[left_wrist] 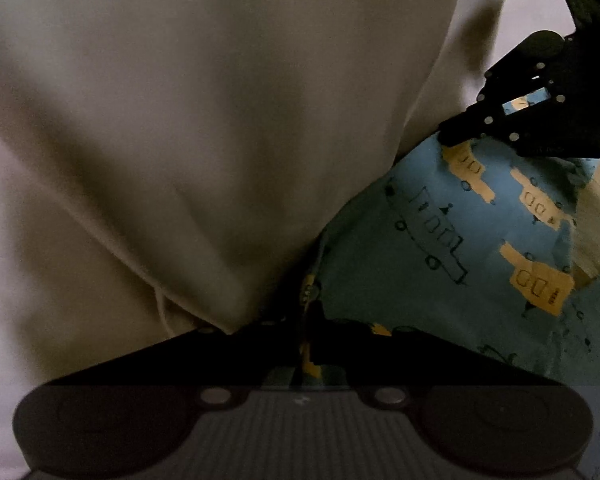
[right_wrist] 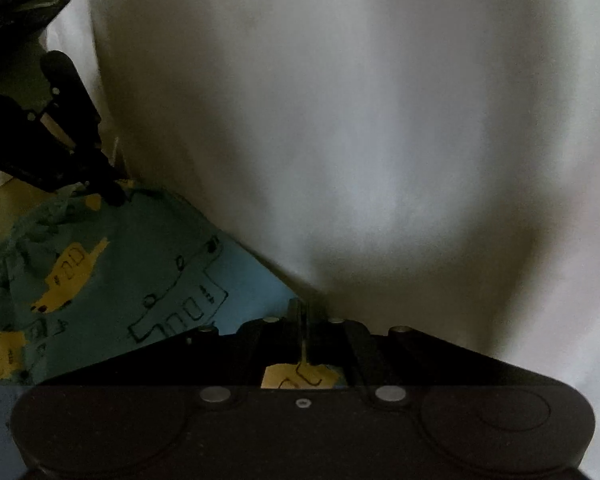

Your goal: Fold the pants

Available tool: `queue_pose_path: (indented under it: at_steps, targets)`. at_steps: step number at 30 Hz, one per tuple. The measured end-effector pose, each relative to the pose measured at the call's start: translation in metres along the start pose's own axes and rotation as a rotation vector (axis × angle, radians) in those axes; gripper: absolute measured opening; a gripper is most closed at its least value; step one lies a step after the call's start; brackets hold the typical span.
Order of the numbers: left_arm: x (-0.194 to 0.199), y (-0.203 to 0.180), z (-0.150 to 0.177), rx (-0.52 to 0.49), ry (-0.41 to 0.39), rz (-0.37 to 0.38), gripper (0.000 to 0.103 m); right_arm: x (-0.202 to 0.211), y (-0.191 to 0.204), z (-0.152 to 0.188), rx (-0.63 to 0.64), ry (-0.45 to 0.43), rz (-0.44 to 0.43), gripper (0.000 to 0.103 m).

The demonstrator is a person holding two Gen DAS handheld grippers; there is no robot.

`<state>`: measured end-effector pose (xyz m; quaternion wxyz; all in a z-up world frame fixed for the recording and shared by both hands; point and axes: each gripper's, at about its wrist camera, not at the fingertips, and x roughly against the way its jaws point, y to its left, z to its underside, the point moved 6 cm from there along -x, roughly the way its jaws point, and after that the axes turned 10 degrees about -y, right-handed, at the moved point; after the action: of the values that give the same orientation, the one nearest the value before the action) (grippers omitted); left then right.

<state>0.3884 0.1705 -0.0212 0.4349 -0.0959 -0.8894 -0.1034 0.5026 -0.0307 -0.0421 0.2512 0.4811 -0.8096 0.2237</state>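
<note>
A: Pants (left_wrist: 460, 232), blue with yellow and outlined vehicles, hang in the air between the two grippers. In the left wrist view they fill the space from 3 to 5 o'clock; in the right wrist view they lie from 7 to 9 o'clock.

B: And the claws?

A: The left gripper (left_wrist: 306, 320) is pinched tight on a pants edge; printed cloth runs straight into the narrow slot between its fingers. The right gripper (right_wrist: 302, 320) is likewise closed on the fabric, with a yellow patch showing behind its fingers.

B: Why hold it like that?

A: I judge the two pinches keep one edge stretched, so the cloth hangs flat and can be laid or doubled over cleanly. Each camera shows the other gripper at the far corner of the stretch: at 2 o'clock from the left wrist, at 10 o'clock from the right.

B: That pale mass at 12 o'clock?

A: A person's light garment (left_wrist: 200, 120), just behind the pants. No table shows, so I cannot tell how far along the fold is.
</note>
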Motion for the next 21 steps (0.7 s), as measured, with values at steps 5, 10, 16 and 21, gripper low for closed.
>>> queue_pose_path:
  at_steps: [5, 10, 16, 21]
  targets:
    - [0.010, 0.003, -0.002, 0.037, -0.032, 0.006, 0.004, 0.024, 0.007, -0.001, 0.022, -0.037, 0.048, 0.000]
    - [0.032, 0.002, -0.005, 0.055, -0.063, -0.001, 0.004, 0.047, 0.019, -0.002, 0.069, -0.078, 0.092, 0.000]
    - [0.060, -0.001, -0.003, 0.073, -0.109, 0.009, 0.004, 0.073, 0.028, 0.001, 0.072, -0.105, 0.148, 0.000]
    - [0.088, -0.015, 0.004, 0.029, -0.170, -0.016, 0.004, 0.102, 0.056, 0.010, 0.055, -0.141, 0.187, 0.000]
